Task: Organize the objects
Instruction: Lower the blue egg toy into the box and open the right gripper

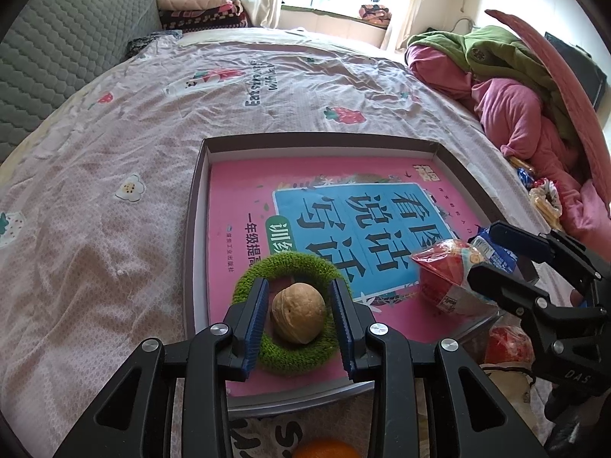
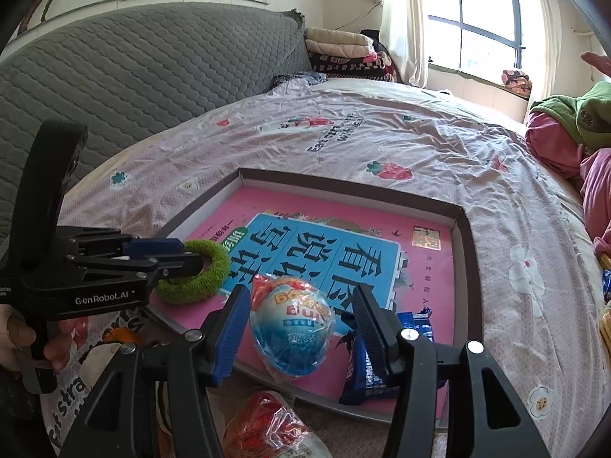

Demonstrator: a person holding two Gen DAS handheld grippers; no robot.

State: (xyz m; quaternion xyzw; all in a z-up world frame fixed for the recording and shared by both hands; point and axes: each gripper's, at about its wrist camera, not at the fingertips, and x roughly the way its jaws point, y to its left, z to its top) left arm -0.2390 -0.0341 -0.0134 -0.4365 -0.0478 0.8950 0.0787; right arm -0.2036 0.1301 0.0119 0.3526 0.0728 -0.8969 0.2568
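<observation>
A shallow cardboard box lid lies on the bed as the collecting tray, its floor lined by a pink children's workbook; things appear to be gathered into it rather than left loose on the sheet.

The left tongs stand over the near left corner of the tray. Between their blue pads sits a walnut, resting in the hole of a green fuzzy ring that lies flat on the workbook. The pads show a sliver of gap on each side of the shell, so the left tongs look slightly parted rather than clamped; the ring serves as a nest that keeps the round nut from rolling.

The right tongs hover at the near edge of the tray with a foil-wrapped toy egg between their fingers. Whether the pads actually press the wrapper I cannot tell; the egg fills most of the gap. It seems poised to be set down on the workbook, just beside a blue snack packet already lying in the tray.

Outside the tray, nearer the person, a red plastic-wrapped item and an orange are apparently yet to be sorted.
</observation>
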